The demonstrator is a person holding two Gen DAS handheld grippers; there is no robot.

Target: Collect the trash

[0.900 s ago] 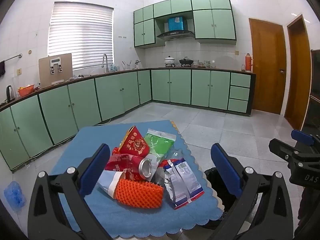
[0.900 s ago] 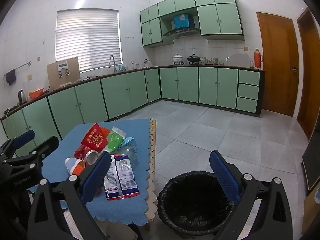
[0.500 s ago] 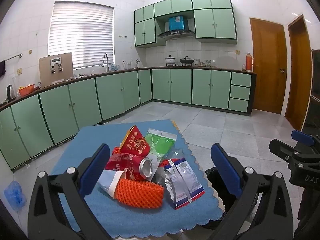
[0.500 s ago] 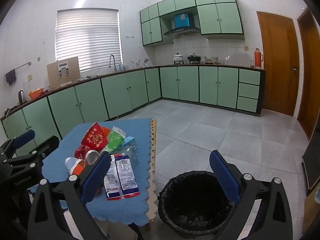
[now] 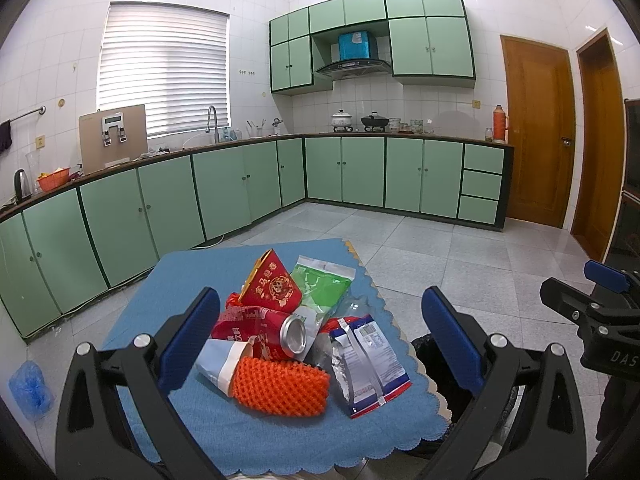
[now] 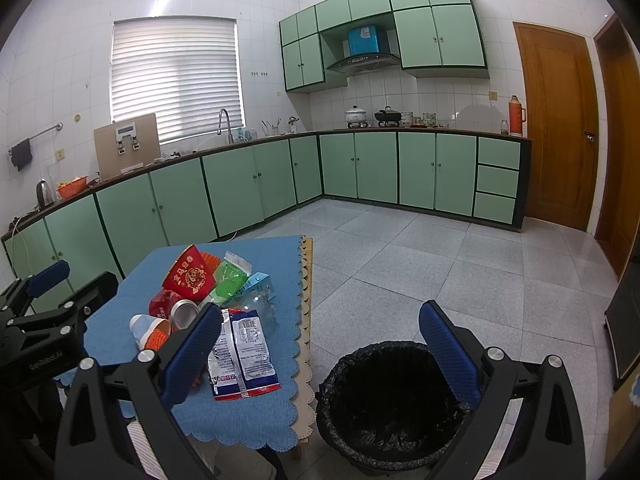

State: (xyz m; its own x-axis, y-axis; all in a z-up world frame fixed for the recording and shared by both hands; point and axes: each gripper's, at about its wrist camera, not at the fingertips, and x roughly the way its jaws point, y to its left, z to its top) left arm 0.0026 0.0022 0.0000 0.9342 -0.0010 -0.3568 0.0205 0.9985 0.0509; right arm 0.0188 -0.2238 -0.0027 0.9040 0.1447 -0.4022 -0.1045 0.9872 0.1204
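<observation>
No visible change across frames: left gripper (image 5: 320, 332) and right gripper (image 6: 320, 344) fingers spread, empty; trash pile (image 5: 296, 332) mid-frame on desk (image 5: 180, 276), bin (image 6: 384, 396) lower centre, collecting not begun

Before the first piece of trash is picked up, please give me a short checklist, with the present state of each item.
1. Left gripper fingers wide apart, nothing held: ok.
2. Right gripper fingers wide apart, nothing held: ok.
3. Trash bin beside the table, lined with a black bag, mouth uncovered: ok.
4. Trash pile reachable on the blue cloth: orange foam net and blue-white snack bag lie nearest: ok.
5. Red can empty: cannot tell.
</observation>
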